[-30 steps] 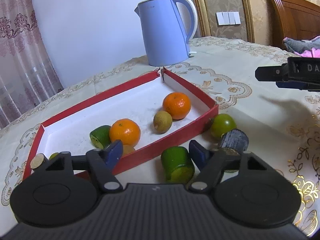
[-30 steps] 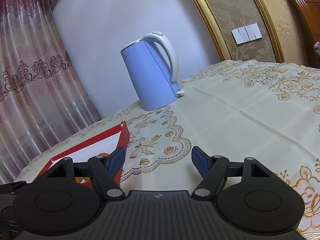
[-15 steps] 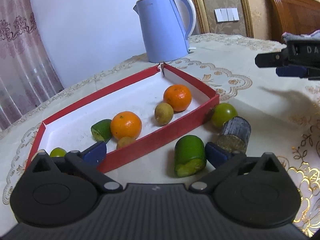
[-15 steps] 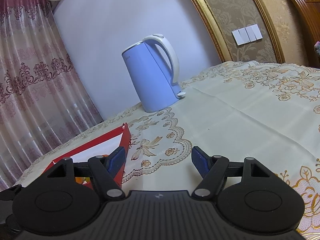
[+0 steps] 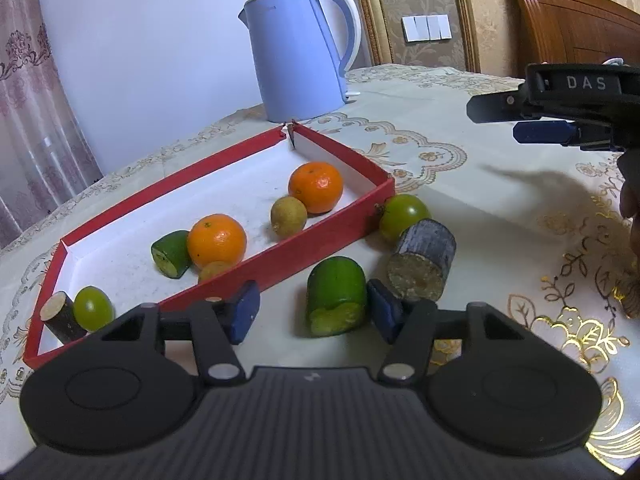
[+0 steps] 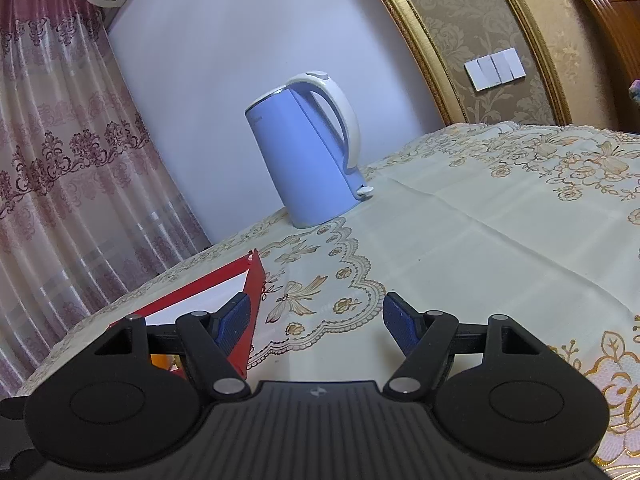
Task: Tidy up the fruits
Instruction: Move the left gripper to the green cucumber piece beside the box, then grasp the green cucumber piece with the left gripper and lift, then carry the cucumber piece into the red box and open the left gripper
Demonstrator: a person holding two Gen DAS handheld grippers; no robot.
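A cut green fruit piece (image 5: 337, 296) lies on the tablecloth just outside the red tray (image 5: 320, 244). My left gripper (image 5: 313, 305) straddles it and its jaws are closing. The right pad (image 5: 382, 310) is at the piece's side, while the left pad (image 5: 245, 312) still stands clear of it. A dark cut cylinder (image 5: 422, 258) and a round green fruit (image 5: 404, 210) sit beside the tray's near corner. Inside the tray are two oranges (image 5: 217, 240), a brownish fruit (image 5: 288, 216) and several smaller pieces. My right gripper (image 6: 317, 306) is open and empty; it also shows as the right gripper (image 5: 540, 120) hovering above the table.
A blue kettle (image 5: 298, 52) stands behind the tray's far corner, seen as the kettle (image 6: 308, 156) ahead of the right gripper. The tray's corner (image 6: 250, 300) lies by the right gripper's left finger. A hand (image 5: 632, 208) shows at the right edge.
The left jaws spread wide half a second ago and have since narrowed around the green piece. The right gripper has stayed put.
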